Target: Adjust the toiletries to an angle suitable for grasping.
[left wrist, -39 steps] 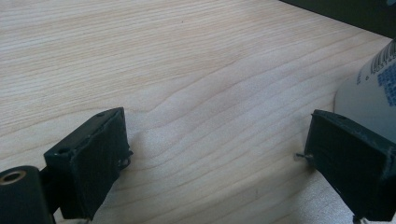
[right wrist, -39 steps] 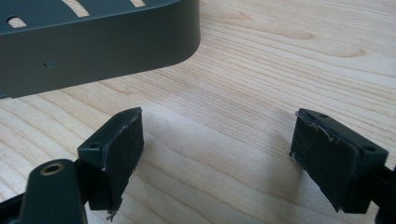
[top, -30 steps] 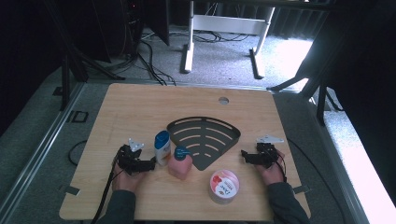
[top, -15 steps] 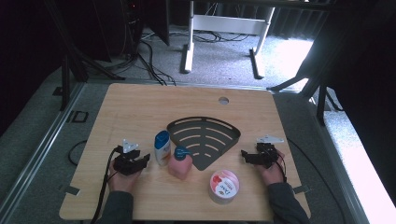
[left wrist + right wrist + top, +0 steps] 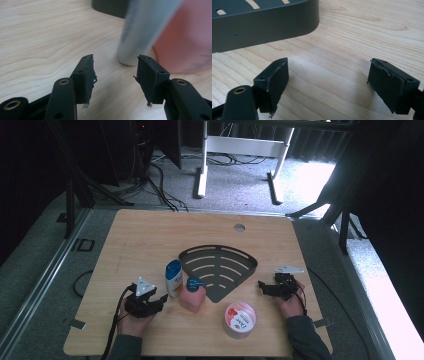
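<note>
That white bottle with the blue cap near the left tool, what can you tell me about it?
The white bottle is small and looks like plastic, with a blue cap on top and a blue mark on its front. It stands upright on the wooden table, just left of the pink bottle and close to the dark slotted tray. The left tool is near it, jaws apart, not gripping it.

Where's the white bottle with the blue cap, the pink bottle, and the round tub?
White bottle point(image 5: 173, 281), high view, on its white body under the blue cap.
Pink bottle point(image 5: 192, 298), high view, on its pink body.
Round tub point(image 5: 239, 318), high view, on its lid.
</note>
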A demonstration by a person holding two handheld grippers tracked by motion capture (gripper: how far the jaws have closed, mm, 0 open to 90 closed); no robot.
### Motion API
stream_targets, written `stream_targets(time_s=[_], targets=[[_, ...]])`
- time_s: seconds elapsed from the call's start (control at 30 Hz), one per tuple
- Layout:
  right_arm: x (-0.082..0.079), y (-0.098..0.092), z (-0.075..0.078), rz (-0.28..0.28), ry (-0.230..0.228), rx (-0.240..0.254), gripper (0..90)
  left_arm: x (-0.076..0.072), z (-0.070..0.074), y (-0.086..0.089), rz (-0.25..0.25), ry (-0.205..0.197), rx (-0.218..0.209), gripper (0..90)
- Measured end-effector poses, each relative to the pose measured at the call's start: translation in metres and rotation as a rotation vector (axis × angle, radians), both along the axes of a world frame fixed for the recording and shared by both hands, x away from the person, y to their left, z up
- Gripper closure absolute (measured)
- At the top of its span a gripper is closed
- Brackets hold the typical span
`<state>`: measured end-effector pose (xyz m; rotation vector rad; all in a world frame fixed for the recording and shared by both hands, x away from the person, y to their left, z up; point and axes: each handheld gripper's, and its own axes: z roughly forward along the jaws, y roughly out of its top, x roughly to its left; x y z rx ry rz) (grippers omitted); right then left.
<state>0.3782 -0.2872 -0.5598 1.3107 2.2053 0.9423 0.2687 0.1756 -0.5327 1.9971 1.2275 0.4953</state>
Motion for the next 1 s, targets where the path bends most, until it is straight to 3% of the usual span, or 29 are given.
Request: stream_targets(time_s=[0.2, 0.3, 0.47, 0.7, 0.87, 1.0], targets=[[0.0, 0.0, 0.0, 0.0, 0.0, 0.0, 16.7, -0.008, 0.0, -0.01, -0.029, -0.011, 0.013, 48.6], [0.0, 0.0, 0.0, 0.0, 0.0, 0.0, 16.6, -0.009, 0.001, -0.013, -0.048, -0.026, 0.01, 53.2], [0.0, 0.0, 0.0, 0.0, 0.0, 0.0, 16.7, -0.009, 0.003, -0.017, -0.073, -0.022, -0.001, 66.4], [0.0, 0.0, 0.0, 0.0, 0.0, 0.0, 16.6, -0.008, 0.003, -0.022, -0.1, -0.014, 0.015, 83.8], [0.0, 0.0, 0.0, 0.0, 0.0, 0.0, 16.6, -0.006, 0.003, -0.026, -0.11, -0.027, 0.01, 87.1], [0.0, 0.0, 0.0, 0.0, 0.0, 0.0, 16.6, -0.002, 0.002, -0.031, -0.118, -0.04, 0.036, 86.2]])
